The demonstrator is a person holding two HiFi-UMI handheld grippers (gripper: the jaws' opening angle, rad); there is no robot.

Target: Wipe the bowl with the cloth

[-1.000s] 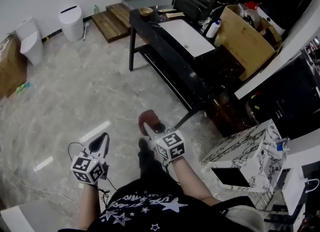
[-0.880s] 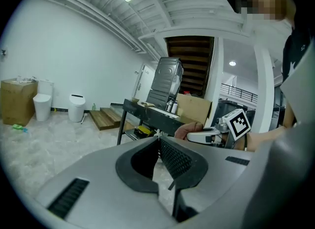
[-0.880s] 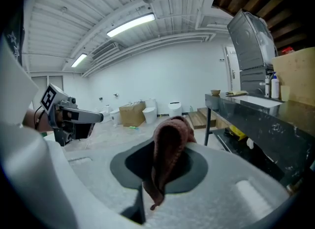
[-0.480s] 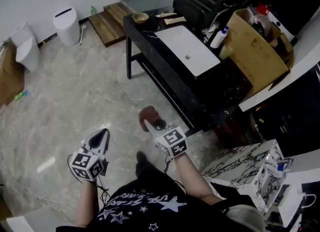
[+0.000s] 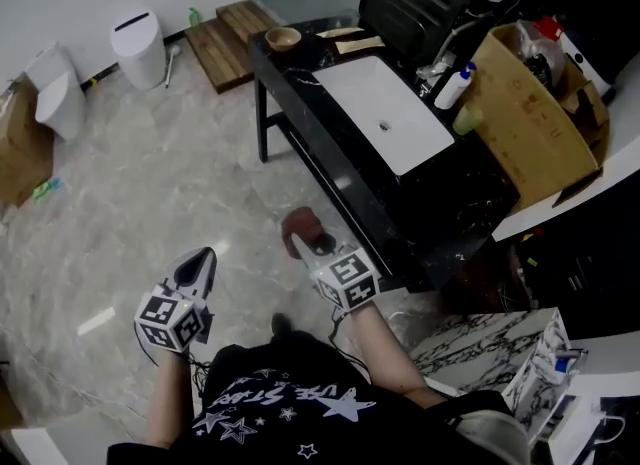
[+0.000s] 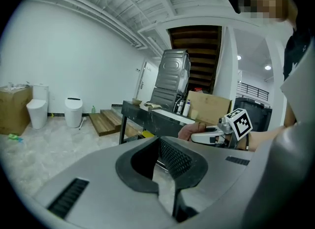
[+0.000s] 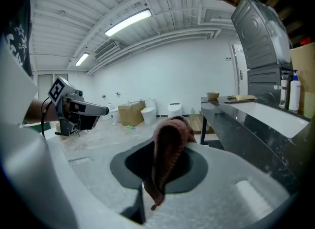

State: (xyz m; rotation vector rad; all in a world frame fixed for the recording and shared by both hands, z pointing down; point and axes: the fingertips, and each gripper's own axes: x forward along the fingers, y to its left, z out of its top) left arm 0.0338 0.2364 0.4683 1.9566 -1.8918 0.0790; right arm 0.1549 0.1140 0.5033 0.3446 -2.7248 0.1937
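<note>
The right tongs (image 5: pixel 302 243) are clamped on the brown cloth (image 7: pixel 170 144). The right gripper view shows it pinched between the jaws, its fold standing up above them and one end trailing down. From the head view the cloth is only a dark red-brown lump at the tips, held over the marble floor (image 5: pixel 130 183) just beside the near edge of the black bench (image 5: pixel 450 188).

The left tongs (image 5: pixel 195 265) are closed with nothing in them. Their own view shows the dark pads drawn together around an empty gap, a detail the head view cannot give. That same view catches the right tongs side-on with their marker cube.

The wooden bowl (image 5: pixel 283 38) sits at the far end of the bench, well apart from the cloth. It shows plainly from the head view and only as a small shape on the bench top in the right gripper view.

A white sink (image 5: pixel 385 113) is set into the bench between bowl and person. A white bottle (image 5: pixel 455 86) and a large cardboard box (image 5: pixel 520 123) stand beyond it. A white bin (image 5: pixel 138 48) and wooden steps (image 5: pixel 225 43) lie against the far wall. The ceiling lights appear in the gripper views alone.
</note>
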